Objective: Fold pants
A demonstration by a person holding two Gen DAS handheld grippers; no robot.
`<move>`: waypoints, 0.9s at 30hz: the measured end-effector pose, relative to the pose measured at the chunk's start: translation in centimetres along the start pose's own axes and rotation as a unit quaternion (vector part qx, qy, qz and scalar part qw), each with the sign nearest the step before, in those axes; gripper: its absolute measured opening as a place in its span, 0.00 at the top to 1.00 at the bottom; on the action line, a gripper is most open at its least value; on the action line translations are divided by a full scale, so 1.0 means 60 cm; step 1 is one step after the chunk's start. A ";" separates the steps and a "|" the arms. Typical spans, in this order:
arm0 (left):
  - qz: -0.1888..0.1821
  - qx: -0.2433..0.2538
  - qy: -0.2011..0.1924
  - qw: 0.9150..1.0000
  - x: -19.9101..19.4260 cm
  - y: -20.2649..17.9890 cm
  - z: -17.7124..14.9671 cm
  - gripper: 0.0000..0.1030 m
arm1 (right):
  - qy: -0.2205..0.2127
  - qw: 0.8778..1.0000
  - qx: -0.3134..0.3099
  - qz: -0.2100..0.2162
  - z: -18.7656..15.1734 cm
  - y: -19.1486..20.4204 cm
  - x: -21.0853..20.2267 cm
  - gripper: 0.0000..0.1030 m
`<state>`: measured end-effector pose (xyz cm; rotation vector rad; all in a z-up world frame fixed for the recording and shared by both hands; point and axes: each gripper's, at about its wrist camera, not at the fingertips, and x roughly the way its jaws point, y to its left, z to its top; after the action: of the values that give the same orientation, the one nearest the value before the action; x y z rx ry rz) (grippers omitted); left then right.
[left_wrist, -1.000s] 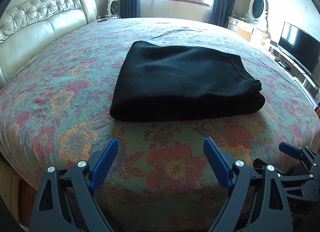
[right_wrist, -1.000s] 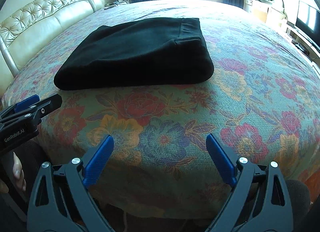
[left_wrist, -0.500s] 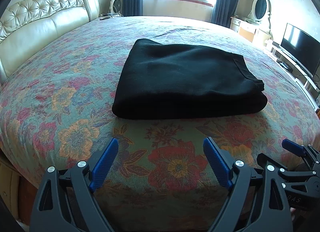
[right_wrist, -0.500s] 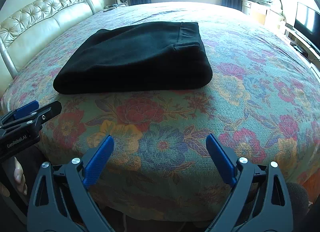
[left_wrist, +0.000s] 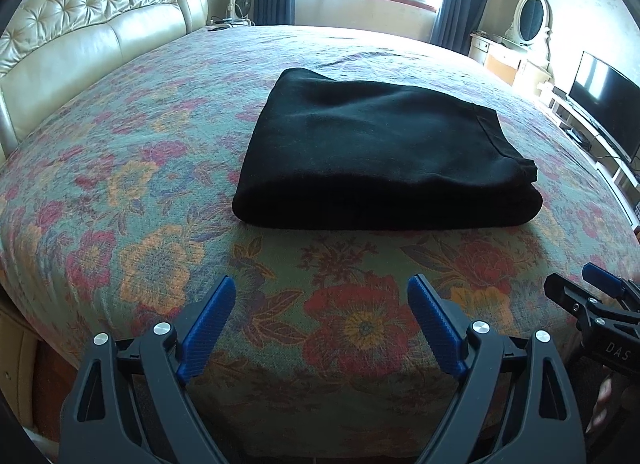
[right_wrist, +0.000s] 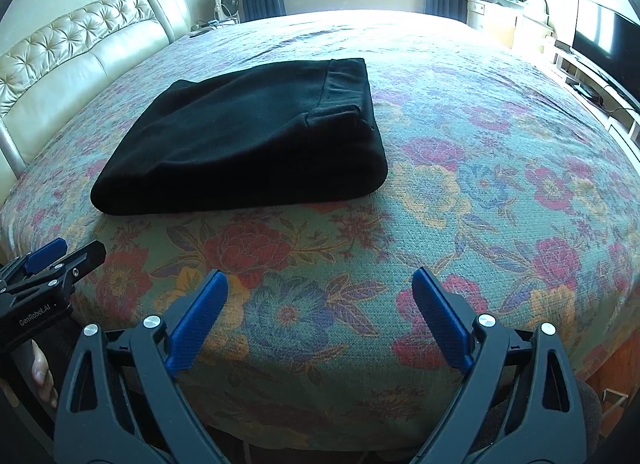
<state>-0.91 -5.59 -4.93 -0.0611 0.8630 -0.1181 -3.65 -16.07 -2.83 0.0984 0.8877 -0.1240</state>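
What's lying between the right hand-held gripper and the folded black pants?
Nothing but bare floral bedspread lies between the right hand-held gripper and the black pants, as the right wrist view shows.

Black pants (left_wrist: 376, 152), folded flat, mid-bed

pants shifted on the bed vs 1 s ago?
No. The folded black pants lie on the same spot of the floral bedspread, their near edge above the same red flower; only the camera framing drifted slightly.
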 end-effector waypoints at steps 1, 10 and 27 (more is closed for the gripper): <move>0.003 -0.002 0.001 1.000 0.001 0.001 -0.001 0.15 | 0.000 1.000 0.001 0.000 0.000 -0.001 0.001 0.09; -0.024 0.007 0.000 1.000 0.003 0.006 -0.009 0.15 | 0.008 1.000 -0.002 0.003 -0.005 0.003 0.007 0.09; -0.008 0.025 -0.043 0.999 -0.013 0.003 -0.004 0.14 | 0.021 1.000 -0.006 0.007 -0.016 0.011 0.018 0.09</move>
<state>-1.57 -5.33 -4.51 -0.0270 0.7735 -0.1510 -3.61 -15.37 -4.22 0.0967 0.9296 -0.1041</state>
